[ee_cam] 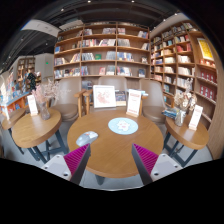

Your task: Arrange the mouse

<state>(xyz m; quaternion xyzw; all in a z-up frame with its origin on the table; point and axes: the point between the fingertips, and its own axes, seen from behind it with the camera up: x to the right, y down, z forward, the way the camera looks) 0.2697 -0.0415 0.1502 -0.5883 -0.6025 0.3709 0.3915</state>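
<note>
Many rows of bookshelves (105,52) across the far walls, packed full. Nearer, 1 round wooden bench (115,150) dead ahead of the tongs (112,160), flanked by 2 smaller side tables (30,128) well apart to either side. On the far half of the bench, 2 upright sign cards (104,96), side by side. Ahead of those, 1 round blue disc (123,125) lying flat near the middle of the bench, probably a mouse mat. Tongs released and spread wide, pink pads (78,160) facing inward, nothing between them, hanging at the near rim of the bench. Smallest of all, 1 pale low shape taken to be the mouse (87,138), resting on bare wood just left of the blue disc, apart from it, and just beyond the left finger; too small to read its heading or any cable. Judged as light, rigid, smooth-shelled plastic, so likely to slip or skate sideways under an off-centre pinch. Best gripped across the 2 long flanks at the waist, low and level, not by nose or tail. Worth closing gently: hard squeeze unneeded, and buttons on top better left untouched. Likely destination the blue disc, though only a guess.
</note>
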